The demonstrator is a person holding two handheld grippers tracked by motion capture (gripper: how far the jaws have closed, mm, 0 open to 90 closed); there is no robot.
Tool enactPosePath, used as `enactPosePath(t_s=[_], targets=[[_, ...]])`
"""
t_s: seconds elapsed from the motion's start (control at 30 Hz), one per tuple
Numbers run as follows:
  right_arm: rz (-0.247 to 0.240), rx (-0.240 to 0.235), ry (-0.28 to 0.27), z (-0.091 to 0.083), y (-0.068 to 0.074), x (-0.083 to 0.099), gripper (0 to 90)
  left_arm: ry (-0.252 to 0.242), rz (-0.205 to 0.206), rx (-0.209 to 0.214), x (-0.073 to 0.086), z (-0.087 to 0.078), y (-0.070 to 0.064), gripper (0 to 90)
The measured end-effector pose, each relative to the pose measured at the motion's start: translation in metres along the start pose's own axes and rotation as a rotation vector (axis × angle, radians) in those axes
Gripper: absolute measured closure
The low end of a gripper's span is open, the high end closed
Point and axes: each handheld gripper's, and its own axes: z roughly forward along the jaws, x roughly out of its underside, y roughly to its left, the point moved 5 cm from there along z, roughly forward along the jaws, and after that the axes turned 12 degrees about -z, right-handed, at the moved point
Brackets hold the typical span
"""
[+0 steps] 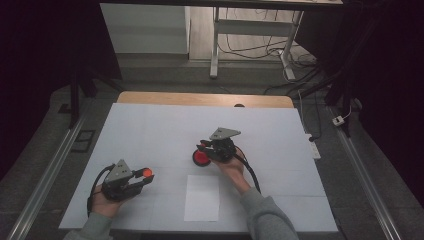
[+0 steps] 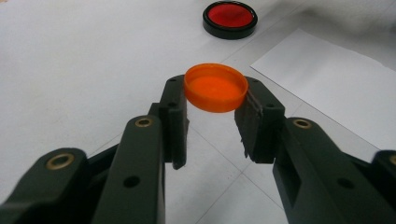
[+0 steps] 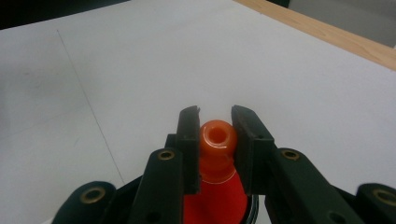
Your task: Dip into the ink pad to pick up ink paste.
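The left gripper [image 2: 212, 109] holds a small round orange plastic cap [image 2: 215, 87] between its pads, lifted at the near left of the white-covered worktop [image 1: 150, 130]. The right gripper [image 3: 216, 126] is closed on the open orange neck of a red squeeze bottle [image 3: 215, 140] with a black base, near the middle of the worktop, just beyond a white sheet of paper [image 1: 202, 197]. The step in hand looks like capping, with cap and bottle well apart. Next, the left gripper probably has to carry the cap rightward over the neck, level it and press down while the right steadies the bottle.
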Motion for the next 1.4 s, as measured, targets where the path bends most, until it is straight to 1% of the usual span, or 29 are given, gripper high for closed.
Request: enactPosePath(t_s=[0.07,0.27,0.33,0.43,0.5,0.6,0.7,0.8,1.0,1.03,1.07,1.27,1.4], targets=[[-0.002,0.002,0.013,0.001,0.0,0.001,72.6,-0.002,-0.001,0.0,0.0,0.0,0.0,64.7],[-0.009,0.004,0.024,0.003,0.0,0.003,72.6,-0.001,-0.002,-0.001,0.0,0.0,0.0,64.7],[-0.01,0.005,0.037,0.005,0.0,0.006,72.6,0.0,-0.001,-0.001,0.0,0.0,0.0,64.7],[-0.012,-0.001,0.075,0.012,0.002,0.014,72.6,0.0,-0.003,0.0,0.0,0.0,0.0,64.7],[0.006,0.003,0.065,0.012,0.002,0.015,72.8,0.0,-0.003,0.0,0.001,0.0,0.001,64.7],[-0.001,0.016,0.071,0.012,0.003,0.015,72.9,0.0,-0.002,-0.001,0.001,0.0,0.0,64.6],[0.011,0.017,0.065,0.012,0.003,0.016,72.9,0.0,0.001,-0.001,0.001,0.0,0.0,64.7],[0.008,0.018,0.065,0.012,0.003,0.016,72.9,-0.002,-0.002,-0.001,0.0,-0.001,-0.001,64.7],[0.019,0.017,0.052,0.012,0.003,0.017,73.0,-0.002,-0.003,-0.001,0.0,0.0,-0.001,64.7],[0.011,0.024,0.061,0.012,0.003,0.017,73.0,-0.002,-0.003,0.0,0.0,0.0,-0.001,64.6],[0.008,0.022,0.06,0.012,0.004,0.017,73.0,-0.002,-0.002,0.0,0.0,0.0,-0.001,64.6],[0.017,0.017,0.051,0.012,0.003,0.018,73.1,-0.002,-0.005,0.001,0.0,0.0,0.0,64.7],[0.002,0.033,0.049,0.012,0.005,0.018,73.1,-0.001,-0.004,0.001,0.0,0.0,0.0,64.6]])
